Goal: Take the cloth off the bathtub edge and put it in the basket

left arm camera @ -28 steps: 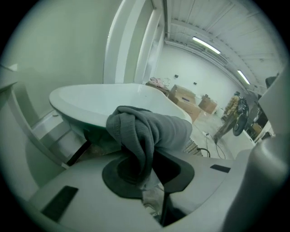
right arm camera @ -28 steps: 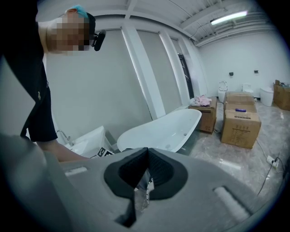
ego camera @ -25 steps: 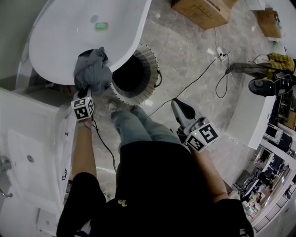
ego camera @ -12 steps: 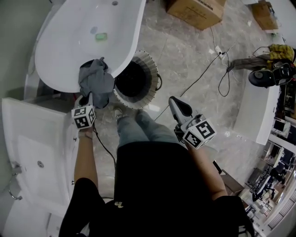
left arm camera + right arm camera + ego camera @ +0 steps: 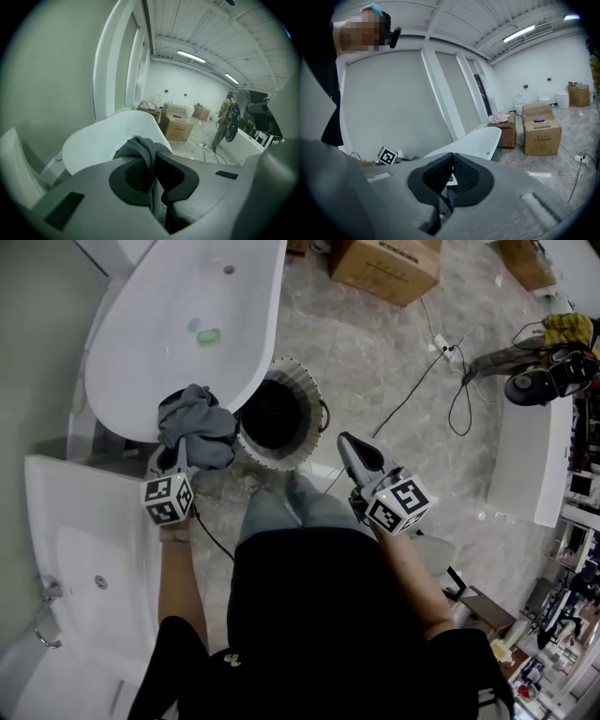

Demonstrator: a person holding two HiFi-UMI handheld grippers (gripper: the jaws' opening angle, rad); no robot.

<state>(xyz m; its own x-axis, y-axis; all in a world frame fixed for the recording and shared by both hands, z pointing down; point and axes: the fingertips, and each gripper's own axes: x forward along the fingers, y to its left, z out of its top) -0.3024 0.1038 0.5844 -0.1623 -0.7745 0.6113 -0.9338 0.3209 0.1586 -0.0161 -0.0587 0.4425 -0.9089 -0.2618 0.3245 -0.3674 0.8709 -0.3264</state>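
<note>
Grips the grey cloth with the left gripper, jaws closed tight on one fold, the bundle bunched over the near end of the bathtub. Cannot tell whether it touches the rim. Covers the left jaw tips in the head view. Holds the right gripper closed on nothing, well apart from the bathtub. Cannot make out anything inside the dark basket just beside the bathtub.
</note>
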